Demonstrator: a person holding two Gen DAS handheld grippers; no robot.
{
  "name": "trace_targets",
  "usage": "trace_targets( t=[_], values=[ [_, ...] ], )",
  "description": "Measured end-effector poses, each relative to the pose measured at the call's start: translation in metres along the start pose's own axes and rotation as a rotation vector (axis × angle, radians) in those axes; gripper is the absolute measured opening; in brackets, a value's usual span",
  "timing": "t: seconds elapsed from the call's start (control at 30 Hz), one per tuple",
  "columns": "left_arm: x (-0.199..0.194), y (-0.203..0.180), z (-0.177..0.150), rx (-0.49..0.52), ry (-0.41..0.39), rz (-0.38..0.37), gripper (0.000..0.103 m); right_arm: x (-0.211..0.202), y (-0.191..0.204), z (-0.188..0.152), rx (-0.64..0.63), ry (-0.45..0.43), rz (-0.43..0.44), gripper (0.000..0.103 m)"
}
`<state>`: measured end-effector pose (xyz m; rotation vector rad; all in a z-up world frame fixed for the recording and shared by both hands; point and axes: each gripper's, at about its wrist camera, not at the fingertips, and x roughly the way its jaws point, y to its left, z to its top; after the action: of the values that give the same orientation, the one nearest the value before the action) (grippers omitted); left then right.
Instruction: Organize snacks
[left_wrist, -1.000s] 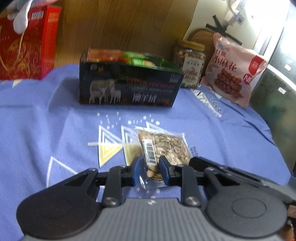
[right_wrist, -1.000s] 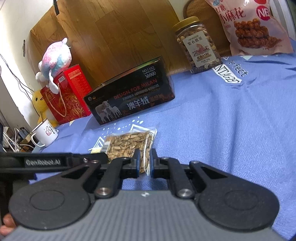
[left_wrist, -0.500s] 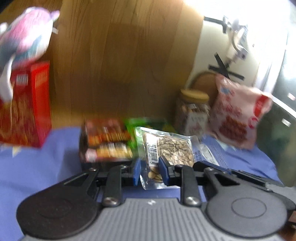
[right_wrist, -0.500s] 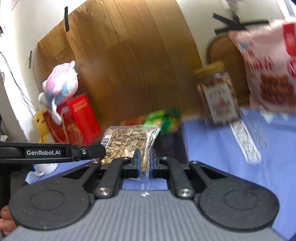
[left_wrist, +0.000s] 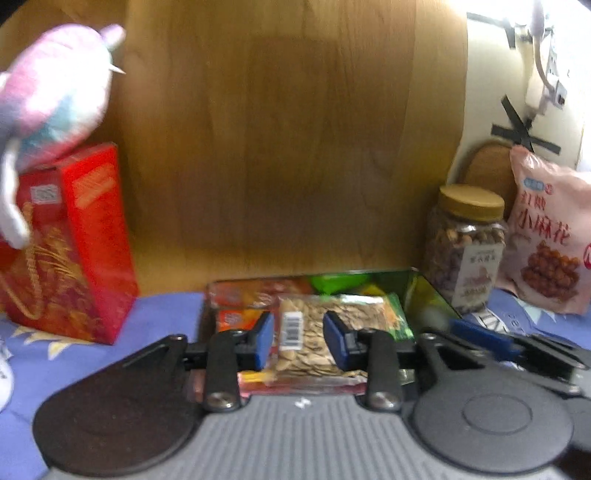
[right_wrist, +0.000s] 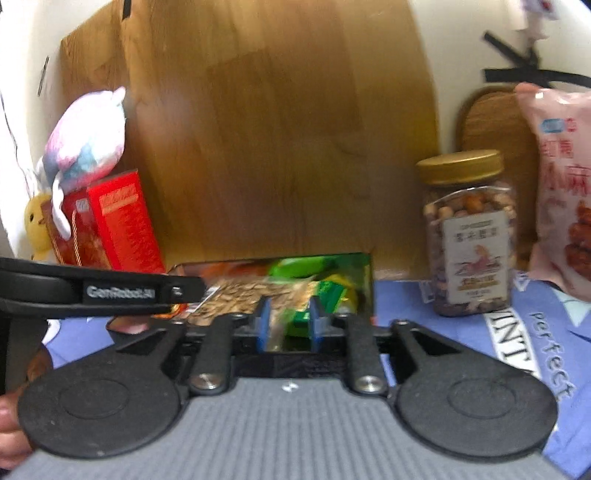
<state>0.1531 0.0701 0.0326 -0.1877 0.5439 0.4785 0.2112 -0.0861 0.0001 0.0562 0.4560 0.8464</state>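
A clear packet of melon seeds lies flat on the colourful snack packs inside the dark open-topped box. My left gripper hovers over the box's near edge. Its jaws are opening, and the packet's barcode end shows in the gap with the blue pads off it. My right gripper is also opening just above the box. The seed packet reaches in from the left between its pads, untouched, with green packs behind. The left gripper's black finger crosses the right wrist view.
A red gift box with a plush toy on it stands at the left. A nut jar and a pink snack bag stand at the right. A wooden board backs the blue cloth.
Both grippers lifted the seed packet off the cloth and carried it forward over the box. Their jaws have since parted, and the packet now rests on the snacks inside.
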Motion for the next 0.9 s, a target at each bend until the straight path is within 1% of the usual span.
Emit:
trace_targets(
  t=[0.1, 0.2, 0.23, 0.3, 0.43, 0.57, 0.63, 0.7, 0.73, 0.77, 0.8, 0.83, 0.87, 0.9],
  values=[
    [-0.021, 0.000, -0.007, 0.002, -0.019, 0.027, 0.031, -0.023, -0.011, -0.004, 0.093, -0.022, 0.007, 0.035],
    [-0.044, -0.008, -0.019, 0.032, -0.029, 0.059, 0.032, -0.051, -0.016, -0.017, 0.171, -0.023, 0.011, 0.035],
    [-0.052, -0.012, -0.025, 0.045, -0.029, 0.072, 0.033, -0.058, -0.017, -0.023, 0.190, -0.015, 0.009, 0.035],
    [-0.064, -0.021, -0.038, 0.070, -0.020, 0.092, 0.039, -0.072, -0.017, -0.037, 0.224, 0.018, 0.010, 0.035],
    [-0.086, -0.035, -0.069, 0.105, 0.012, 0.106, 0.045, -0.093, -0.011, -0.063, 0.243, 0.086, 0.003, 0.035],
    [-0.105, -0.041, -0.095, 0.100, 0.049, 0.106, 0.051, -0.112, 0.002, -0.083, 0.225, 0.147, 0.015, 0.035],
    [-0.114, -0.043, -0.105, 0.097, 0.058, 0.116, 0.054, -0.124, 0.008, -0.092, 0.210, 0.165, 0.022, 0.040],
    [-0.121, -0.043, -0.113, 0.092, 0.065, 0.127, 0.064, -0.134, 0.013, -0.098, 0.199, 0.179, 0.030, 0.042],
    [-0.125, -0.043, -0.117, 0.087, 0.066, 0.134, 0.066, -0.137, 0.014, -0.099, 0.196, 0.183, 0.035, 0.042],
    [-0.129, -0.043, -0.119, 0.083, 0.065, 0.138, 0.073, -0.141, 0.015, -0.101, 0.193, 0.185, 0.039, 0.042],
    [-0.131, -0.044, -0.121, 0.079, 0.063, 0.143, 0.086, -0.145, 0.017, -0.102, 0.190, 0.185, 0.043, 0.042],
    [-0.136, -0.044, -0.124, 0.073, 0.056, 0.149, 0.091, -0.148, 0.018, -0.102, 0.186, 0.184, 0.045, 0.042],
    [-0.140, -0.044, -0.126, 0.070, 0.046, 0.158, 0.095, -0.151, 0.019, -0.103, 0.183, 0.184, 0.047, 0.042],
    [-0.144, -0.045, -0.128, 0.073, 0.041, 0.167, 0.095, -0.152, 0.020, -0.103, 0.181, 0.183, 0.048, 0.042]
  ],
)
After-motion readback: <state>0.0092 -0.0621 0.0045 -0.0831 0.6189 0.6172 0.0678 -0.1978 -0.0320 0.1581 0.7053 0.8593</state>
